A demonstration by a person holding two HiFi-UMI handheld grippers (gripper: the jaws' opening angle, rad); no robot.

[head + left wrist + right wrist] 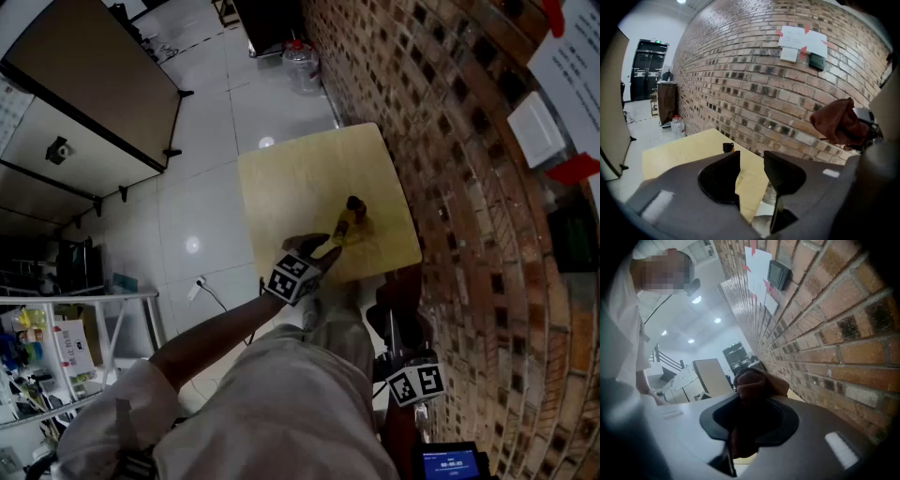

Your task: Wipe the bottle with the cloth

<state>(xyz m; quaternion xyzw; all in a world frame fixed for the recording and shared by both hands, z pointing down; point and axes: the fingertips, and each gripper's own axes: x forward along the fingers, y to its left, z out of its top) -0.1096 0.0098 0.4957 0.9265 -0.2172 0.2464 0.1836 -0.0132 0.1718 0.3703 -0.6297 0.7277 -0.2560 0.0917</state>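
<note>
The bottle [352,223] stands upright on your pale wooden worktop [300,178], close to the edge that runs along the brick wall [450,141]. It is a small bottle with a yellowish body and a dark cap, and what it holds cannot be made out. A large clear water jug [302,66] with a red cap stands on the floor [206,112] past the far end of the worktop, its fill level too small to judge. Your left gripper [751,157] reaches over the near part of the worktop with its fingers [723,180] apart and only bare worktop between them. The bottle lies ahead of those fingers, not between them: in the left gripper view just its dark cap shows above the tip of the finger at the picture's left. Your right gripper [752,401] is held back beside the brick wall, off the worktop's near corner and well apart from the bottle, and its fingers are clamped on the dark reddish-brown cloth [757,383], which bunches out past their tips
</note>
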